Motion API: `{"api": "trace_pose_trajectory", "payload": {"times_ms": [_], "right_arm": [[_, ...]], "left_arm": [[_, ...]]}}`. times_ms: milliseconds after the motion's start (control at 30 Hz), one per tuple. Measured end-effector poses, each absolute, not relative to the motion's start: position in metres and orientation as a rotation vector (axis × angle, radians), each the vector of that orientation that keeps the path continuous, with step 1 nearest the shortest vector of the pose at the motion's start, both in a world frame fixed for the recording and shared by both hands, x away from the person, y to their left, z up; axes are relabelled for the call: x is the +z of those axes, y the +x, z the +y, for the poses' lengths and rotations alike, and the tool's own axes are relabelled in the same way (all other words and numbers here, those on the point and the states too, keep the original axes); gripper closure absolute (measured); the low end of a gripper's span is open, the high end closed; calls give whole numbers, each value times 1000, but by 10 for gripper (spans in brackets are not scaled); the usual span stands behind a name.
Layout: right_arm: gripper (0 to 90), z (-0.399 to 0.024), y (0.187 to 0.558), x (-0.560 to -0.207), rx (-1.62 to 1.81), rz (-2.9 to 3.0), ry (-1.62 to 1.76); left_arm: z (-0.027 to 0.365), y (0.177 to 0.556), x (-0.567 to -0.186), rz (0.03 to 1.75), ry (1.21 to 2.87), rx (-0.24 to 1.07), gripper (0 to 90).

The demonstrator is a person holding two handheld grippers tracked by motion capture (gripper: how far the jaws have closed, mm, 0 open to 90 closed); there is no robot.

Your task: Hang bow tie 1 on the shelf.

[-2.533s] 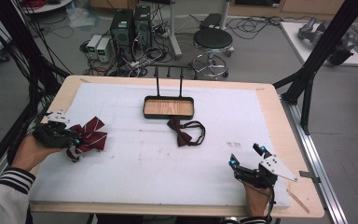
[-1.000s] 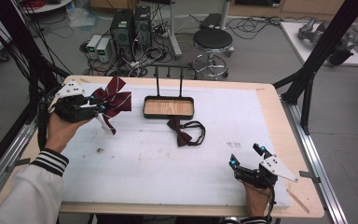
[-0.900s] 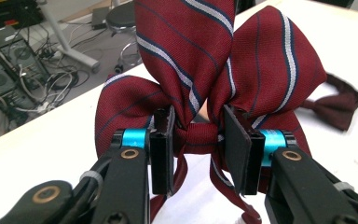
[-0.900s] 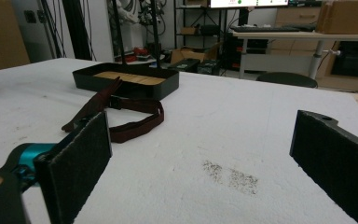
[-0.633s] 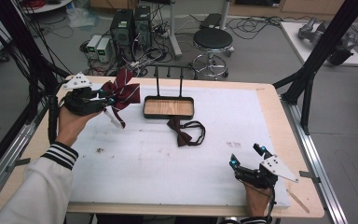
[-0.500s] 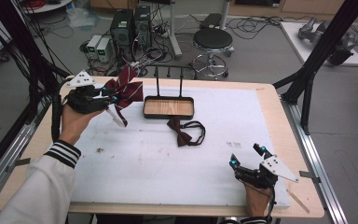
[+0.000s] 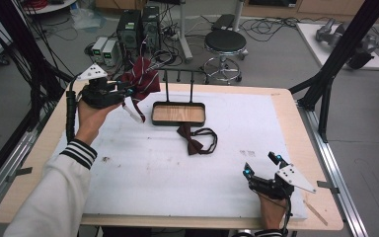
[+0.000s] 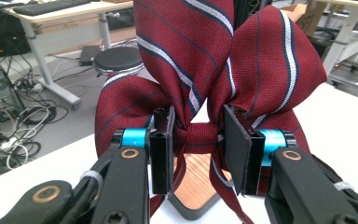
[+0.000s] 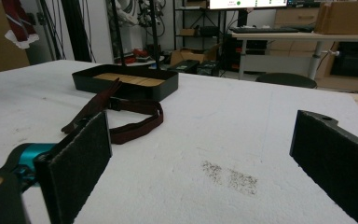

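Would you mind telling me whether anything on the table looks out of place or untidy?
The dark red bow tie lies crumpled on the white mat just in front of the tray, its strap looped loosely beside it, rather than inside the tray. Nothing looks spilled or damaged.

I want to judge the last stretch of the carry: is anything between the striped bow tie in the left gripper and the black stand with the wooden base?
Nothing visible. The left gripper holds the striped bow tie by its knot, raised beside the stand. The plain bow tie lies on the stand's near side, off that line.
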State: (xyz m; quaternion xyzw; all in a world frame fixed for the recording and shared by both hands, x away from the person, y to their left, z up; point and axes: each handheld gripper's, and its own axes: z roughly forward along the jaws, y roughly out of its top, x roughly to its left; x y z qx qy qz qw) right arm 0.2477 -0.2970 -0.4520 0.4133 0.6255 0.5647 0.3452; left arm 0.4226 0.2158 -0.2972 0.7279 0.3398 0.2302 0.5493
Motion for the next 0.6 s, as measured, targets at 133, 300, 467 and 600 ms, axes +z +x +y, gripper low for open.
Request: {"api": "trace_pose_trajectory", "payload": {"times_ms": [133, 300, 467, 600], "right_arm": [[44, -297, 248, -452, 1465, 1624, 1074], [44, -297, 248, -452, 1464, 1621, 1072], [44, -298, 248, -452, 1465, 1622, 1071], [44, -298, 248, -452, 1468, 1622, 1079]], "left_arm": [[212, 429, -296, 807, 1727, 546, 651], [206, 434, -291, 790, 1720, 551, 650], [203, 440, -289, 790, 1729, 553, 651], [200, 448, -288, 801, 1711, 546, 650]]}}
